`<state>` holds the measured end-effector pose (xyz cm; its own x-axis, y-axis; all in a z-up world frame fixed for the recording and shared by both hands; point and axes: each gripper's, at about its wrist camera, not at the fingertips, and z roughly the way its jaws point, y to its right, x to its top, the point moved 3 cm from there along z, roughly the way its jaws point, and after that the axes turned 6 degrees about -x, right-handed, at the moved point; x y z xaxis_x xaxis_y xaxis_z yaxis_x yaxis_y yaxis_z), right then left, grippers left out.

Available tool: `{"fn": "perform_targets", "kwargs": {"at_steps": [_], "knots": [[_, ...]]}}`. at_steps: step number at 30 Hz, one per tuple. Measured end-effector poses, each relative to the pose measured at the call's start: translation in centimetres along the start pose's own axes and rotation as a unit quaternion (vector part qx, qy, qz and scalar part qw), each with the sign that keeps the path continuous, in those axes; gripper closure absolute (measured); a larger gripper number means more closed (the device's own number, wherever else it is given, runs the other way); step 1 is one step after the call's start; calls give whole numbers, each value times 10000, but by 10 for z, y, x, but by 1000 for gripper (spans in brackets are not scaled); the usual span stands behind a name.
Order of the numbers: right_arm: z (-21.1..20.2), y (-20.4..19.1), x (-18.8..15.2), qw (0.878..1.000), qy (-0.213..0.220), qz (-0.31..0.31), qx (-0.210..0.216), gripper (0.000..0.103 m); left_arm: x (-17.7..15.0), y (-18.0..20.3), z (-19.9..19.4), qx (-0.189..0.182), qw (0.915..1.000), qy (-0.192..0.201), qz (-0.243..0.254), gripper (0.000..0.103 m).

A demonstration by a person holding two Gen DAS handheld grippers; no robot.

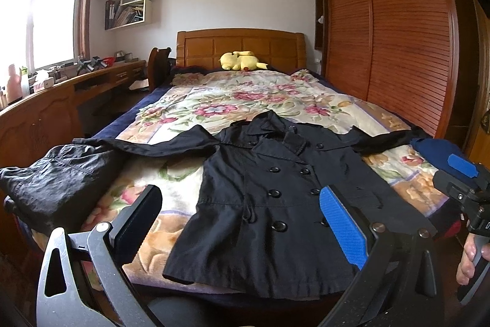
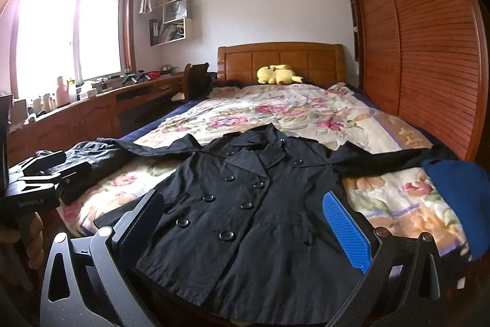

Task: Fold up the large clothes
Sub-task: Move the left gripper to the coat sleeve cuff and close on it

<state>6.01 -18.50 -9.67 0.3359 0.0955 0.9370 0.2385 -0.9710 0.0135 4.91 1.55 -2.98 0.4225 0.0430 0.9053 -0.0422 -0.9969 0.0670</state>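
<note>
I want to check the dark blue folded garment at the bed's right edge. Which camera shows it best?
The right wrist view: the dark blue folded garment fills much of its right edge, with the top and front visible. In the left wrist view, the garment is smaller and partly hidden behind the right gripper.

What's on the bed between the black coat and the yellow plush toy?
Only the floral blanket lies between the black coat and the yellow plush toy; both views show it.

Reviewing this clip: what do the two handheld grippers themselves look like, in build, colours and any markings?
Both match: the left gripper and right gripper have grey metal linkage arms with cut-outs and round pivot bolts, black finger bodies, and a ribbed blue pad lining one finger. Seen from the right wrist view, the left unit's black body bears small white lettering, too small to read.
</note>
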Motion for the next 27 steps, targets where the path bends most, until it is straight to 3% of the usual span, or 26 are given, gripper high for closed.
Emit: {"fn": "perform_targets", "kwargs": {"at_steps": [12, 27], "knots": [[51, -14, 5, 9987, -58, -500, 119, 0, -11, -35, 43, 237, 9994, -238, -66, 0], [141, -21, 4, 9977, -364, -323, 476, 0, -25, -86, 112, 602, 9961, -633, -157, 0]]}}
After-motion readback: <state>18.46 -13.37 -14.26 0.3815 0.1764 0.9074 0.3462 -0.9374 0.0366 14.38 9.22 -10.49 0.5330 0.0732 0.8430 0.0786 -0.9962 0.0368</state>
